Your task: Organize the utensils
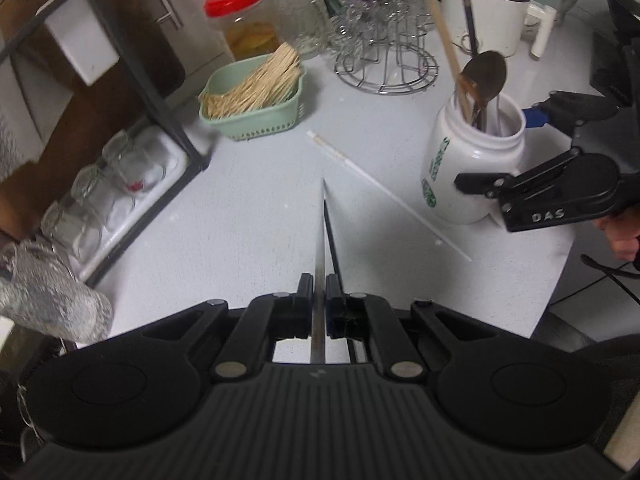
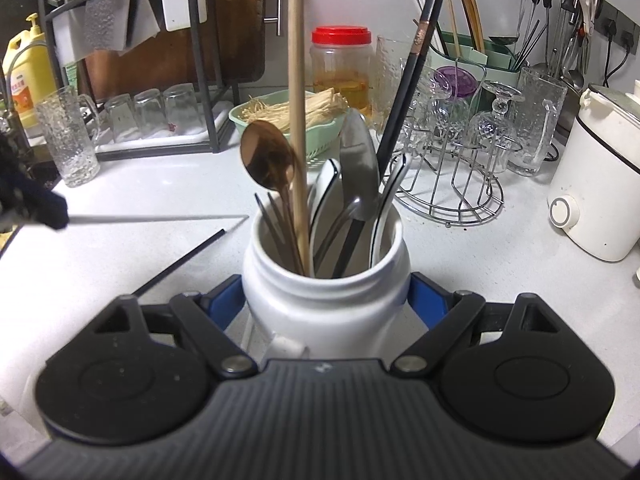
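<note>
My left gripper (image 1: 319, 284) is shut on a thin metal chopstick (image 1: 320, 236) that points forward above the white counter; its dark line beside it may be a shadow or a black chopstick. In the right wrist view the silver chopstick (image 2: 160, 219) reaches in from the left and a black chopstick (image 2: 180, 262) lies on the counter. A white chopstick (image 1: 384, 192) lies on the counter. My right gripper (image 2: 326, 300) is shut on the white jar (image 2: 326, 300), also in the left wrist view (image 1: 472, 168), which holds spoons, a wooden stick and chopsticks.
A green basket of toothpicks (image 1: 256, 92) and a red-lidded jar (image 1: 240, 20) stand behind. A wire glass rack (image 2: 452, 160) is right of the jar, a white cooker (image 2: 596, 184) at far right. A black rack with upturned glasses (image 1: 120, 176) stands on the left.
</note>
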`<state>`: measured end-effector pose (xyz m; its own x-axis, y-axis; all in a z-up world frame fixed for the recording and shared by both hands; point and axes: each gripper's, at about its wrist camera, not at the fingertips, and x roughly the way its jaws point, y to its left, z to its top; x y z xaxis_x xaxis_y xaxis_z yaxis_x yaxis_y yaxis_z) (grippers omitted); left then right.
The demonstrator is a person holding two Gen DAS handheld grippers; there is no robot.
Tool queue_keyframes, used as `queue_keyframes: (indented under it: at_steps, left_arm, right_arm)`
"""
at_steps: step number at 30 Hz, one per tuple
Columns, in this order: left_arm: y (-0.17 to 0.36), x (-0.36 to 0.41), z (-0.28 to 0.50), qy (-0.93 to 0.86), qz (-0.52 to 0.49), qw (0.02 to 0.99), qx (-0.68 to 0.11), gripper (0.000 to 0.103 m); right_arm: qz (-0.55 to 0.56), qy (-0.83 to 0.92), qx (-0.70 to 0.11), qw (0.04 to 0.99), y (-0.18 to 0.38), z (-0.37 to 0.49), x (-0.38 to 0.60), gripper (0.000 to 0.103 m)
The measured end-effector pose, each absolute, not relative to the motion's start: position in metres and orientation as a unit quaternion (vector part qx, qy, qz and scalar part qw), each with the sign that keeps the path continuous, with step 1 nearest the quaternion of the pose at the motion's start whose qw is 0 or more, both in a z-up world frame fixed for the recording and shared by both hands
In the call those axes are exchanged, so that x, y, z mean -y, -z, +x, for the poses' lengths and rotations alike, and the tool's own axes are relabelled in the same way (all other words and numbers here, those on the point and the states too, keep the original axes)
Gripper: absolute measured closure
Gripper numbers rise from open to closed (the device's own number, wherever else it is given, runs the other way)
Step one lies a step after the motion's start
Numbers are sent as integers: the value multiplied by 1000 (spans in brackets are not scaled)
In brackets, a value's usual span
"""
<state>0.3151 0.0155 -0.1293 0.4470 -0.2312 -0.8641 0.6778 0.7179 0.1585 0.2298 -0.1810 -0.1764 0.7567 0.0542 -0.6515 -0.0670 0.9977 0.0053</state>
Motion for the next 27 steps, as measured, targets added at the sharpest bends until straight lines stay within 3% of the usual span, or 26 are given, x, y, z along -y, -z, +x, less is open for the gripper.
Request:
queue_keyframes:
  at_steps: [19, 27]
  left_arm:
    - [54, 45, 329, 306, 347, 765, -448, 97]
    - [-12, 62, 321, 332, 357, 743, -459, 97]
  right_arm:
    - [-7, -54, -339, 939, 179, 231, 187, 13]
    - [-7, -57, -335, 941, 180, 230, 187, 13]
